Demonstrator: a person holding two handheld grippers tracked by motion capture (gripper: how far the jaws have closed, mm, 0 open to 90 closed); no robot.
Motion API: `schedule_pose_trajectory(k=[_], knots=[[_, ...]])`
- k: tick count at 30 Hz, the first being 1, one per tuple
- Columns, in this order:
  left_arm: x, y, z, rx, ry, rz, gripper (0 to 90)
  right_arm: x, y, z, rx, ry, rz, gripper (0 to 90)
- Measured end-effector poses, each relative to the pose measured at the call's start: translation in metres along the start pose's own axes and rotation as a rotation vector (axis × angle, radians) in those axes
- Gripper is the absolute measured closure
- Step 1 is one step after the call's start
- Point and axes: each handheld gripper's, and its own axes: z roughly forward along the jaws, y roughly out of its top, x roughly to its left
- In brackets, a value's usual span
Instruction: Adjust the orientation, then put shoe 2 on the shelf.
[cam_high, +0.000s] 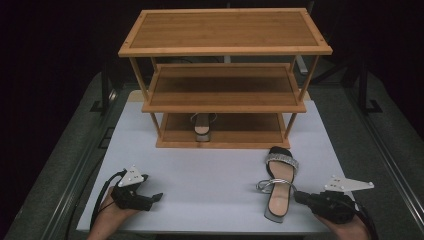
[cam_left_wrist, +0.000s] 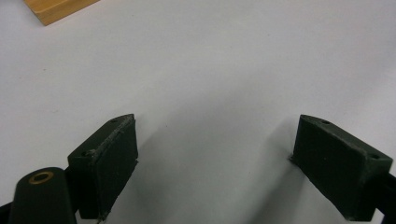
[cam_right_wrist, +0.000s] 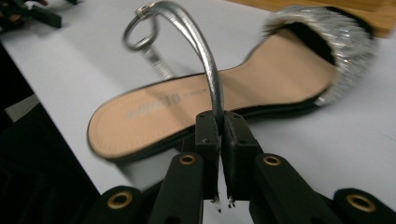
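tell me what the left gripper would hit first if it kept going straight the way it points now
Probably nothing soon: the left gripper, jaws open, faces bare white tabletop; the light wooden three-tier shelf rack sits off to one side. Depth is unclear.

A three-tier wooden shelf rack (cam_high: 225, 75) stands at the far side of the white table (cam_high: 200, 175), and everything else sits relative to it. On the rack's bottom shelf, a little left of centre, rests a second sandal (cam_high: 202, 126), its toe end facing the rack's front edge. The rack's middle and top shelves are bare wood. A corner of the rack's base (cam_left_wrist: 56, 10) shows in the left gripper view. Dark floor lies on either side of the rack.
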Motion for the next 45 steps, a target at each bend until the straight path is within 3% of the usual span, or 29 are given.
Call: schedule_pose_trajectory(k=[5, 10, 12, 14, 16, 18, 25, 33, 37, 41, 45], knots=[[0.000, 0.000, 0.000, 0.001, 0.000, 0.000, 13.0, -0.010, -0.005, -0.011, -0.026, -0.063, 0.028, 85.8], [0.000, 0.000, 0.000, 0.001, 0.000, 0.000, 13.0, -0.018, -0.006, -0.014, -0.047, -0.083, 0.036, 85.9], [0.000, 0.000, 0.000, 0.002, 0.000, -0.001, 13.0, -0.019, -0.007, -0.014, -0.057, -0.078, 0.036, 82.1], [0.000, 0.000, 0.000, 0.001, 0.000, -0.002, 13.0, -0.019, -0.009, -0.016, -0.073, -0.065, 0.053, 67.3], [0.000, 0.000, 0.000, 0.001, 0.000, -0.004, 13.0, -0.020, -0.012, -0.017, -0.079, -0.015, 0.085, 55.4], [0.000, 0.000, 0.000, 0.001, 0.000, -0.005, 12.9, -0.019, -0.016, -0.017, -0.078, 0.010, 0.100, 48.1], [0.000, 0.000, 0.000, -0.001, 0.000, -0.005, 13.0, -0.009, -0.020, -0.010, -0.073, 0.053, 0.092, 14.7], [0.000, 0.000, 0.000, -0.001, -0.001, -0.006, 12.9, -0.002, -0.023, 0.004, -0.046, 0.119, 0.065, 6.6], [0.000, 0.000, 0.000, -0.001, -0.001, -0.005, 12.9, -0.002, -0.024, 0.009, -0.036, 0.120, 0.059, 6.5], [0.000, 0.000, 0.000, 0.000, 0.000, -0.004, 12.9, 0.001, -0.025, 0.016, 0.003, 0.090, 0.037, 8.9], [0.000, 0.000, 0.000, 0.000, 0.000, -0.005, 12.9, 0.001, -0.026, 0.020, 0.006, 0.103, 0.019, 12.4]])
